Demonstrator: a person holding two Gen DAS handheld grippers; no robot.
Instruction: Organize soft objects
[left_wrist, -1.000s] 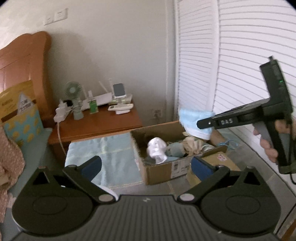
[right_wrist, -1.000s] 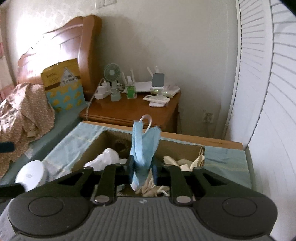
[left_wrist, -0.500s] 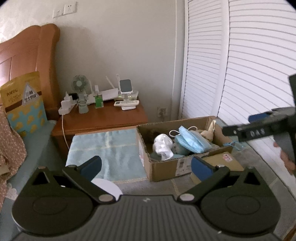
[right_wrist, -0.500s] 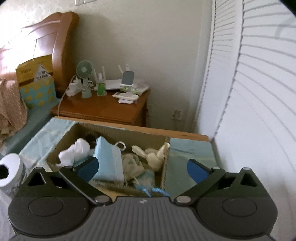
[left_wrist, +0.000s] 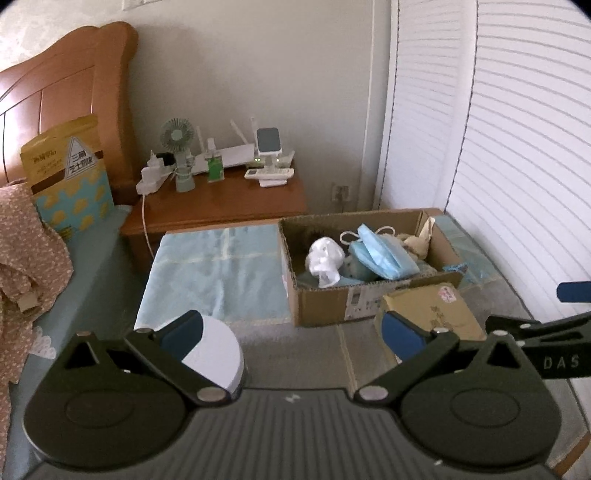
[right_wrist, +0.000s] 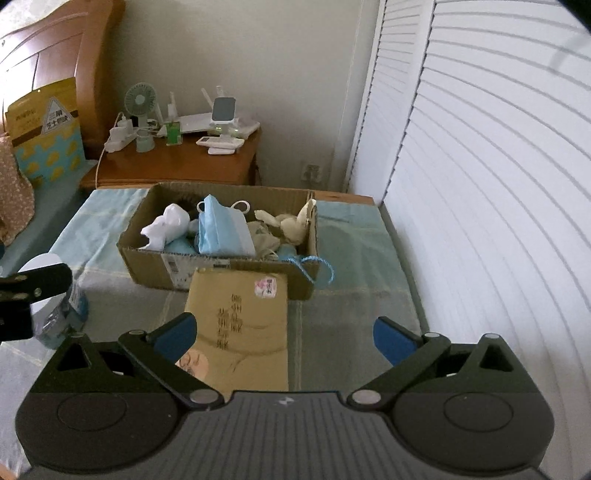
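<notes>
The box (right_wrist: 221, 236) sits on the blue cloth (right_wrist: 354, 243) near the shutters and already holds the soft things: a blue mask (right_wrist: 221, 230) on top in the middle, a white bag (right_wrist: 164, 225) to its left, a beige toy (right_wrist: 284, 223) to its right. A blue cord (right_wrist: 317, 266) hangs over the box's near right corner. Nothing soft shows loose outside, so the sorting looks nearly done. The left gripper (left_wrist: 291, 332) and right gripper (right_wrist: 284, 334) are both spread wide and empty, near the envelope (right_wrist: 240, 317).
</notes>
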